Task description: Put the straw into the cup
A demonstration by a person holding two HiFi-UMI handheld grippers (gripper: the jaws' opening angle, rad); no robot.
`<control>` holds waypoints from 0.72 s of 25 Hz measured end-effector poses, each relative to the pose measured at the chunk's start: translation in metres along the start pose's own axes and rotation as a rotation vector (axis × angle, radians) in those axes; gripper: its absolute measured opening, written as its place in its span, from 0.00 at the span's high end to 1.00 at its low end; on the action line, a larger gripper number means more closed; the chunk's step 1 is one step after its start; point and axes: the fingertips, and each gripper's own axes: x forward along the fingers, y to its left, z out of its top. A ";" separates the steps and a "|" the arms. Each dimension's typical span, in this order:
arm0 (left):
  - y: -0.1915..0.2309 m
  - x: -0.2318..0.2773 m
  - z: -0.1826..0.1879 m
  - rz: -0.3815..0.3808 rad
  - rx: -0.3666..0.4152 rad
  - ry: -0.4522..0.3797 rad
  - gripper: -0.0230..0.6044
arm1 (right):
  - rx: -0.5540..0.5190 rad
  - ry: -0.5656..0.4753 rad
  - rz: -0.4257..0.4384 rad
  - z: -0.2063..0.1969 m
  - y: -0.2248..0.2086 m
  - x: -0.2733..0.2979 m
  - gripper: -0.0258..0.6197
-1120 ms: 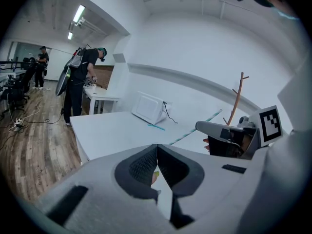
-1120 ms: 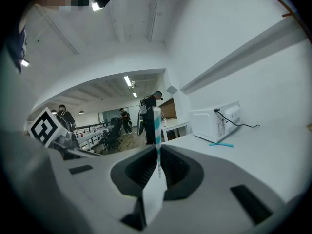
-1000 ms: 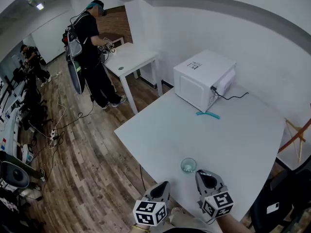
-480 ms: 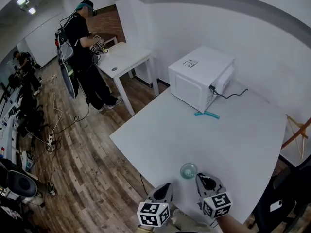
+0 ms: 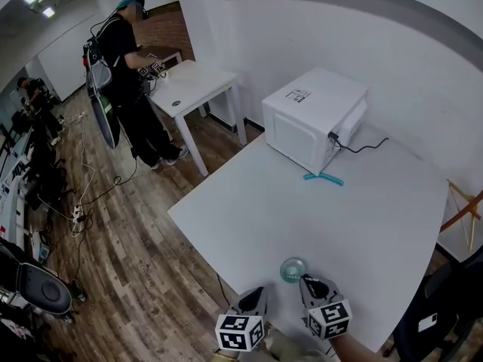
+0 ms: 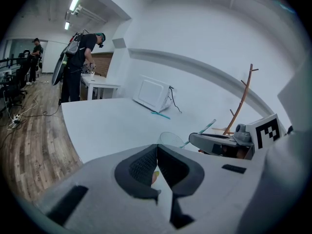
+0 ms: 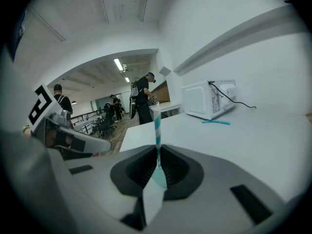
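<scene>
A small clear cup (image 5: 293, 269) stands near the white table's (image 5: 377, 225) front edge. My right gripper (image 5: 312, 285) is just to the right of it, shut on a teal-and-white striped straw (image 7: 157, 123) that stands up out of its jaws in the right gripper view. In the left gripper view the straw (image 6: 208, 126) slants from that gripper towards the cup (image 6: 170, 139); whether its low end is inside I cannot tell. My left gripper (image 5: 254, 298) hangs left of the cup at the table edge, its pads (image 6: 146, 164) pressed together with nothing held.
A white microwave (image 5: 313, 119) with a black cable stands at the table's far side, with loose teal straws (image 5: 323, 178) in front of it. A person works at a second table (image 5: 198, 87) beyond. A wooden stand (image 5: 462, 210) is at the right.
Both grippers have sunk a little. The right gripper with the straw now sits closer beside the cup.
</scene>
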 end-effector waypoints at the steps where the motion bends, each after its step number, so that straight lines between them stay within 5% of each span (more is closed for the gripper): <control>1: 0.001 0.001 -0.003 0.001 -0.003 0.005 0.93 | -0.001 0.006 0.000 -0.003 0.000 0.002 0.90; 18: 0.003 0.004 -0.015 0.005 -0.011 0.030 0.93 | -0.002 -0.011 -0.003 -0.009 0.001 0.012 0.89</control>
